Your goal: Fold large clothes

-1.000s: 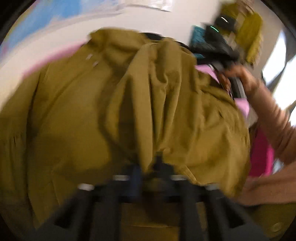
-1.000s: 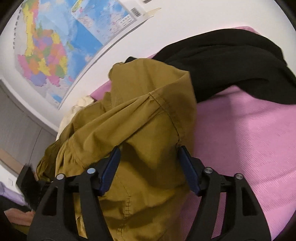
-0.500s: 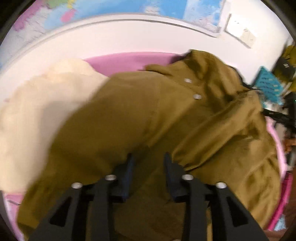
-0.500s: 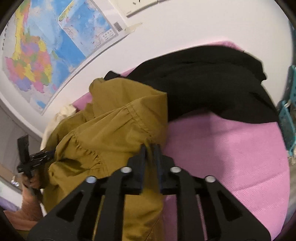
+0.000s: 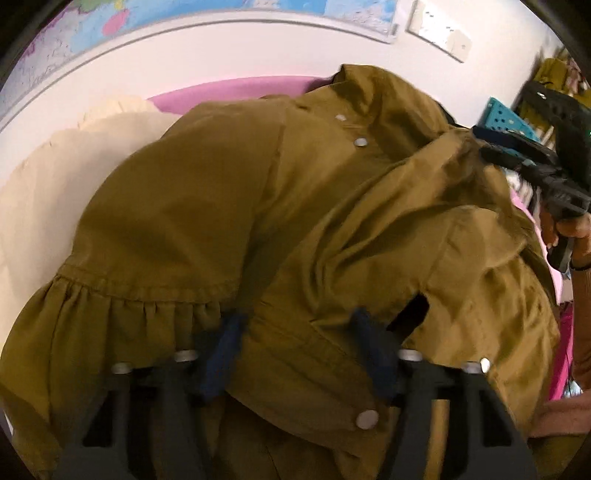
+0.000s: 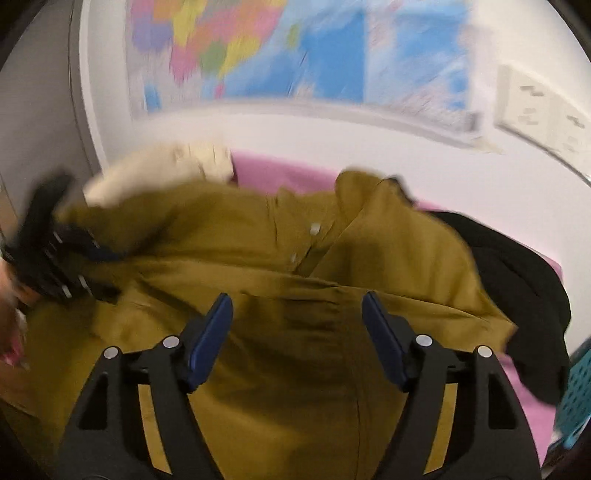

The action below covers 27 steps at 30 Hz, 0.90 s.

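An olive jacket (image 5: 207, 206) with metal snap buttons lies spread over a pink bed cover (image 5: 240, 86) and fills both views. My left gripper (image 5: 297, 343) hovers low over its gathered hem. Its jaws are opening, and a loose fold of jacket lies between the blue pads (image 5: 221, 350) without being pinched. My right gripper (image 6: 297, 332) stands over the jacket (image 6: 295, 369) with its jaws opening wide and nothing clamped between them. In the left wrist view the right gripper (image 5: 491, 144) shows in a hand at the jacket's right side. The left gripper (image 6: 107, 273) is a blur at the left of the right wrist view.
A cream garment (image 5: 55, 184) lies left of the jacket and a black garment (image 6: 517, 280) to its right, both on the pink cover (image 6: 288, 173). A teal basket (image 5: 506, 118) stands past the bed's right end. Behind is a white wall with a map (image 6: 295, 48) and sockets (image 5: 439, 29).
My left gripper let go of the bunched jacket fold and opened. My right gripper closed on the cuffed edge, then opened wide, rolled and swung over the jacket's middle.
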Available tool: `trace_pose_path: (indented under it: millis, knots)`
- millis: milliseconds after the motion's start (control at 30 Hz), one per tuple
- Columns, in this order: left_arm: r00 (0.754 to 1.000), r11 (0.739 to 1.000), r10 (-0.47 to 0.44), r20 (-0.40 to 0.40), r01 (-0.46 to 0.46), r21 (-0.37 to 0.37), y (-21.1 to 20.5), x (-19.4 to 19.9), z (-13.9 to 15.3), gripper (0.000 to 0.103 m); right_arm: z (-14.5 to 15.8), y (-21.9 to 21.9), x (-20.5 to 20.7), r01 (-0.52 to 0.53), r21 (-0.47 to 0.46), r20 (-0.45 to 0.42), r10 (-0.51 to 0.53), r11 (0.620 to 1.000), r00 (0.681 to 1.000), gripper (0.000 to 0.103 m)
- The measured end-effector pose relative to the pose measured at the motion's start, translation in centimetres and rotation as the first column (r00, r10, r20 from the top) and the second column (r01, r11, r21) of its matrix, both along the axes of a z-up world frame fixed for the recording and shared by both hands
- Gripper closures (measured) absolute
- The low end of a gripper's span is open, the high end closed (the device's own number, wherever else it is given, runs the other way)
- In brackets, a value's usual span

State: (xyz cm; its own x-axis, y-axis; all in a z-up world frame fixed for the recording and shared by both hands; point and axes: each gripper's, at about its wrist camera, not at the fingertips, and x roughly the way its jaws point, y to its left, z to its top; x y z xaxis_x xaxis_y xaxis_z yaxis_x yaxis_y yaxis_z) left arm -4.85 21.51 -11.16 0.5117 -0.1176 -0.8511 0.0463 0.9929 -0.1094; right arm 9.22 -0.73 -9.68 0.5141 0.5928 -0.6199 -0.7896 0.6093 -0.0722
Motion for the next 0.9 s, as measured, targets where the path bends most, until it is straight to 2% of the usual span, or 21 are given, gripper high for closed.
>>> trace_pose_path:
  millis: [33,67,100,133,200,333,367,400,433,467,533,600,667,700,800,900]
  knots:
    - [1.0,1.0,0.007,0.006,-0.007,0.0,0.2,0.4,-0.1,0.07,-1.2,1.3,1.0,0.018,-0.064,0.008,-0.018,0.998,1.0,0.054]
    - [1.0,1.0,0.016,0.015,-0.017,0.005,0.5,0.7,0.1,0.073,-1.9,1.7,1.8,0.028,-0.092,-0.01,-0.029,0.995,1.0,0.061]
    - [0.999,1.0,0.025,0.026,-0.025,0.013,0.5,1.1,0.3,0.077,-2.5,1.8,2.8,0.049,-0.115,-0.027,-0.053,0.992,0.998,0.078]
    - [0.999,0.999,0.028,0.045,-0.03,0.029,0.5,1.4,0.8,0.078,-2.6,1.4,3.5,0.064,-0.093,-0.049,-0.069,0.994,0.996,0.083]
    - [0.995,0.996,0.029,0.101,-0.037,0.078,0.3,2.0,2.0,0.079,-1.9,-0.6,5.0,0.084,0.021,-0.139,-0.08,0.996,0.987,0.087]
    - [0.98,0.987,-0.002,0.197,-0.03,0.156,0.0,3.3,4.5,0.081,-0.5,-3.1,6.0,0.176,0.118,-0.156,-0.157,0.977,0.975,0.087]
    - [0.977,0.979,-0.023,0.21,-0.021,0.204,-0.5,4.0,4.7,0.079,-0.7,-2.8,5.9,0.192,0.098,-0.145,-0.177,0.977,0.973,0.086]
    - [0.978,0.972,-0.038,0.204,-0.012,0.236,-0.7,4.3,4.7,0.07,-1.1,-2.3,5.9,0.193,0.066,-0.14,-0.183,0.979,0.973,0.082]
    - [0.982,0.961,-0.037,0.184,-0.015,0.275,-0.8,4.9,4.3,0.053,-1.7,-1.6,5.8,0.194,0.026,-0.142,-0.189,0.981,0.972,0.081]
    - [0.986,0.96,-0.017,0.168,-0.031,0.277,-0.5,5.2,4.0,0.05,-2.0,-1.1,5.9,0.198,0.01,-0.141,-0.194,0.98,0.971,0.077]
    - [0.987,0.975,-0.004,0.16,-0.031,0.221,0.5,5.1,4.3,0.05,-2.2,-0.6,5.7,0.195,-0.002,-0.147,-0.193,0.981,0.97,0.064]
    - [0.981,0.984,0.033,0.192,-0.066,0.168,1.8,3.4,5.7,0.045,-1.6,-0.7,5.4,0.201,0.026,-0.148,-0.195,0.979,0.97,0.055]
    - [0.967,0.978,0.056,0.249,-0.104,0.184,2.4,0.9,7.2,0.035,-0.8,-0.9,4.8,0.195,0.057,-0.132,-0.187,0.979,0.973,0.052]
    - [0.962,0.973,0.064,0.266,-0.119,0.198,2.6,-0.2,7.7,0.026,-0.2,-0.7,4.1,0.172,0.075,-0.125,-0.162,0.982,0.979,0.052]
    - [0.955,0.954,0.074,0.286,-0.151,0.258,3.2,-4.2,8.7,0.026,0.9,1.0,1.4,0.045,0.133,-0.126,-0.028,0.99,0.992,0.051]
    - [0.961,0.917,0.096,0.258,-0.186,0.353,3.7,-6.9,8.0,0.026,1.0,4.1,-1.4,-0.103,0.122,-0.114,0.117,0.987,0.987,0.052]
